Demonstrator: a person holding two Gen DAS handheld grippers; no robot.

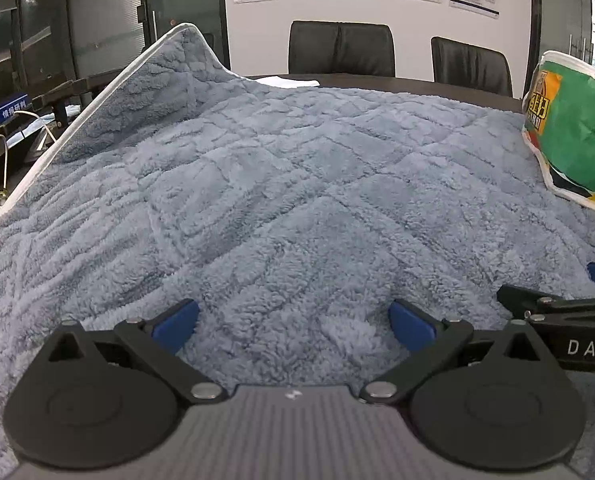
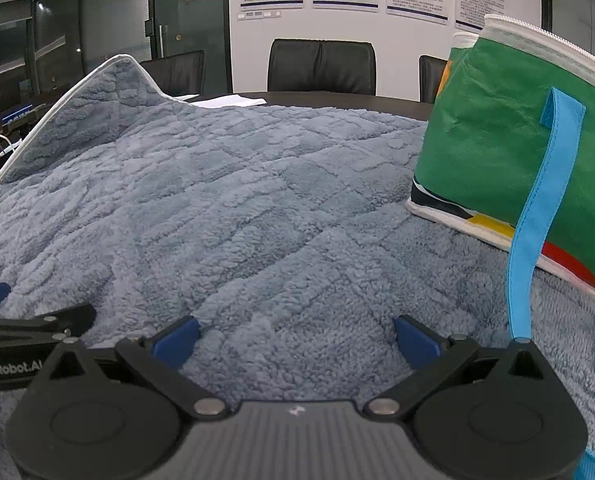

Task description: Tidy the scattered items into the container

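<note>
A grey-blue fleece blanket (image 1: 281,184) with white piping covers the table, its far left corner raised in a peak; it also fills the right wrist view (image 2: 237,200). A green bag (image 2: 509,148) with a zip top and a light blue strap (image 2: 537,216) stands on the blanket at the right; its edge shows in the left wrist view (image 1: 577,128). My left gripper (image 1: 293,322) is open and empty, low over the blanket. My right gripper (image 2: 295,340) is open and empty, just left of the bag. Each gripper shows at the edge of the other's view.
Black office chairs (image 1: 341,48) stand behind the dark table's far edge (image 1: 377,82). White paper (image 2: 233,101) lies at the back. A desk with cables (image 1: 1,160) is at the far left. Posters hang on the back wall.
</note>
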